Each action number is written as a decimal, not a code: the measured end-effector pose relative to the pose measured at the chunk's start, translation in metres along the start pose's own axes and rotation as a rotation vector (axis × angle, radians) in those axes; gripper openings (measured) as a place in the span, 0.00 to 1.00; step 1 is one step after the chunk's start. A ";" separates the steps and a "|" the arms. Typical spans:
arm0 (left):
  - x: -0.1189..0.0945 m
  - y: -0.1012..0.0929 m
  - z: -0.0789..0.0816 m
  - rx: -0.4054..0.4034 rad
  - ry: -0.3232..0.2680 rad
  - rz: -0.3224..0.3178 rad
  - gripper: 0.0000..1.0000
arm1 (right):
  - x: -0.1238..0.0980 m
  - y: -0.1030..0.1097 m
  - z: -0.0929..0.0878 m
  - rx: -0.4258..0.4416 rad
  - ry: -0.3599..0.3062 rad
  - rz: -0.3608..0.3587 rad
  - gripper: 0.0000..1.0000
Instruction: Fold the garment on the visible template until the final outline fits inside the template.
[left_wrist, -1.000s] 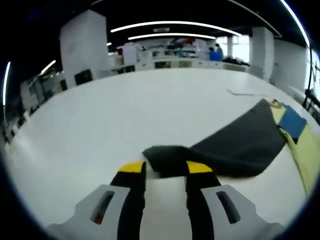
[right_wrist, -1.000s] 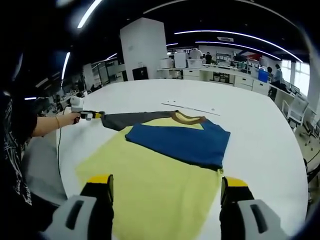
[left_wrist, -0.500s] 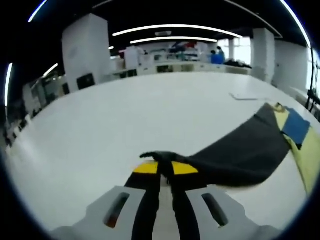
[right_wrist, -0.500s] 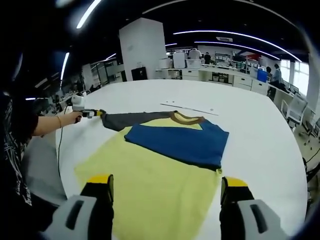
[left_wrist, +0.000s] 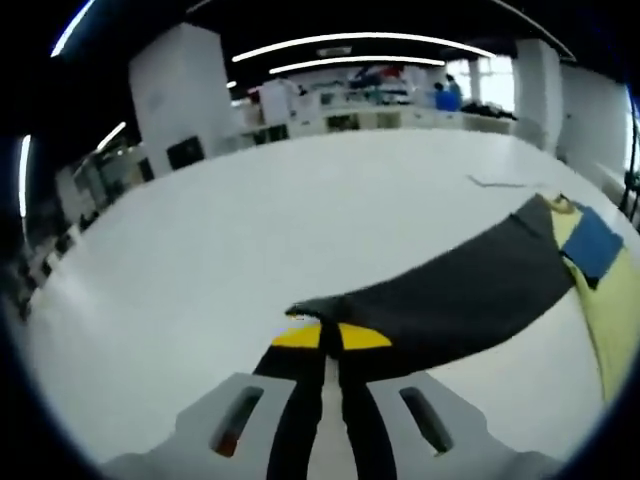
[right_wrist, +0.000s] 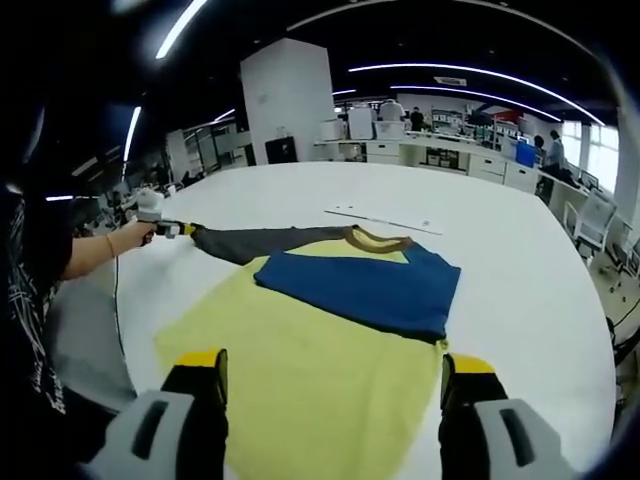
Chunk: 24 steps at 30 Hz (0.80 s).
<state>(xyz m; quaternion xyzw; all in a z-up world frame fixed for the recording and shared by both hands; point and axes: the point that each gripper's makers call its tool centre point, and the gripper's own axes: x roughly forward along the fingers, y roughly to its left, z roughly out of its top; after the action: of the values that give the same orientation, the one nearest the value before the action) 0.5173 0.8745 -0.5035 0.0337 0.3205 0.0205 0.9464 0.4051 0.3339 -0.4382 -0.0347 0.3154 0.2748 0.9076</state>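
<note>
yellow t-shirt with a brown collar (right_wrist: 310, 385) lies flat on the white table (right_wrist: 520, 290), mid-frame in the right gripper view. its blue sleeve (right_wrist: 365, 290) is folded across the chest; the dark grey sleeve (right_wrist: 255, 240) stretches out toward the frame's left. in the left gripper view the grey sleeve (left_wrist: 470, 295) runs from right of centre down to the bottom centre, with a strip of yellow body (left_wrist: 610, 300) and a blue patch (left_wrist: 590, 245) at the right edge.

left gripper (left_wrist: 320, 338): jaws pinched together on the grey sleeve's cuff end, yellow-tipped fingers (left_wrist: 298, 338) nearly touching, cloth clamped between them. same gripper (right_wrist: 170, 230) sits at mid-left of the right gripper view, in the person's hand (right_wrist: 135, 232), at the sleeve tip.

right gripper (right_wrist: 335, 375): jaws spread wide at bottom of frame, nothing between them, over the shirt's near hem area; contact with fabric can't be told. fingers (right_wrist: 205, 365) sit either side of the yellow body.

thin white strip (right_wrist: 380, 218) lies on the table beyond the collar, apart from the shirt. desks and people in far background.
</note>
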 end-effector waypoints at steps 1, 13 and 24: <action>0.000 0.001 -0.002 -0.008 0.002 -0.002 0.01 | 0.000 0.001 0.000 -0.001 0.000 0.002 0.88; -0.004 0.000 -0.011 -0.065 0.008 -0.008 0.22 | -0.002 0.001 0.002 0.002 -0.014 0.003 0.88; -0.005 0.003 -0.029 -0.147 0.041 -0.002 0.19 | -0.004 0.002 0.000 0.007 -0.009 -0.004 0.88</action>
<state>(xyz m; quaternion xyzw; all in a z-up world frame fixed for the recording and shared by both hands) 0.4963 0.8782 -0.5232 -0.0365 0.3376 0.0435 0.9396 0.4015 0.3333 -0.4361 -0.0307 0.3122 0.2721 0.9097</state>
